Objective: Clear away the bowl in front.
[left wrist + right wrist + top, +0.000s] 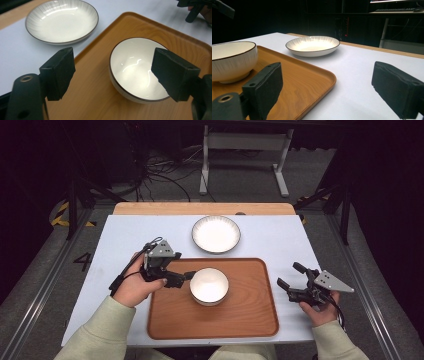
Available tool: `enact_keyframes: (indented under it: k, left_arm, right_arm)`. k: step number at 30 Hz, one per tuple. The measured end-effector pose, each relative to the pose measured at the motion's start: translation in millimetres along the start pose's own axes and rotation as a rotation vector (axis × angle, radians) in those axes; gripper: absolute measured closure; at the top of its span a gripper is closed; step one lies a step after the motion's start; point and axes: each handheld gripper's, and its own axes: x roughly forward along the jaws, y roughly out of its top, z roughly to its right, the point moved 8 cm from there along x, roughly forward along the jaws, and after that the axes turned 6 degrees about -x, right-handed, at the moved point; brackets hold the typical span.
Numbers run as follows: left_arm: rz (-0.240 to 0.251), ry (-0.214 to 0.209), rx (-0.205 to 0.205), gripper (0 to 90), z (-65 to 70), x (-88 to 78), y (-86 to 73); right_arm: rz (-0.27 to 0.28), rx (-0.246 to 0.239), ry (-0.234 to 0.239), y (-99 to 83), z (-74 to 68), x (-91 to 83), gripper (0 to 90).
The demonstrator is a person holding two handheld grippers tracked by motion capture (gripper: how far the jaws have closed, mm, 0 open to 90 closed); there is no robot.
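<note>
On the wooden tray (250, 315), toward its left half, a white bowl (209, 286) with a dark rim is sitting upright, with bare wood lying open on its right and near sides. Left tongs (186, 275) are hanging just beside the bowl's left edge, jaws spread apart with nothing between them; in the left gripper view one pad is showing over the tray's wood and the other is overlapping the bowl's near rim, though whether it is touching the rim is hard to judge from that angle. Right tongs (289, 276) are resting off the tray, over the pale surface (280, 240) past the tray's right edge, jaws likewise standing wide and gripping nothing. Beyond the tray's far edge a shallow white plate (216, 234) is lying on the surface, near the tray's lip but apart from it. Open surface is stretching to both sides of the plate, and a strip of it is running along the tray's left and right edges. At the far edge a band of bare wood is bordering the surface.
</note>
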Motion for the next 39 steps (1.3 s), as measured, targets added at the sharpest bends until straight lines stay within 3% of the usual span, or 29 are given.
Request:
enact_keyframes:
  k: [3,14,18,25,39]
  left_arm:
    - [0.034,0.011,0.009,18.3,-3.7,-7.9,-1.9]
    - [0.117,0.043,-0.034,16.5,-18.3,-34.8,-23.8]
    - [0.153,0.073,-0.049,16.4,-27.3,-48.0,-33.8]
    - [0.156,0.103,-0.076,15.0,-37.0,-60.8,-52.8]
    - [0.232,0.131,-0.119,8.4,-50.5,-70.3,-77.3]
  right_arm:
    - [0.000,0.003,0.001,-0.1,0.2,0.1,10.4]
    - [-0.011,0.003,0.001,-0.5,-0.2,1.1,10.6]
    - [-0.012,0.005,-0.001,-0.6,0.2,1.0,10.5]
    - [-0.011,0.008,-0.002,-0.5,0.3,1.1,10.2]
    - [-0.011,0.007,-0.001,-0.5,0.2,1.0,10.0]
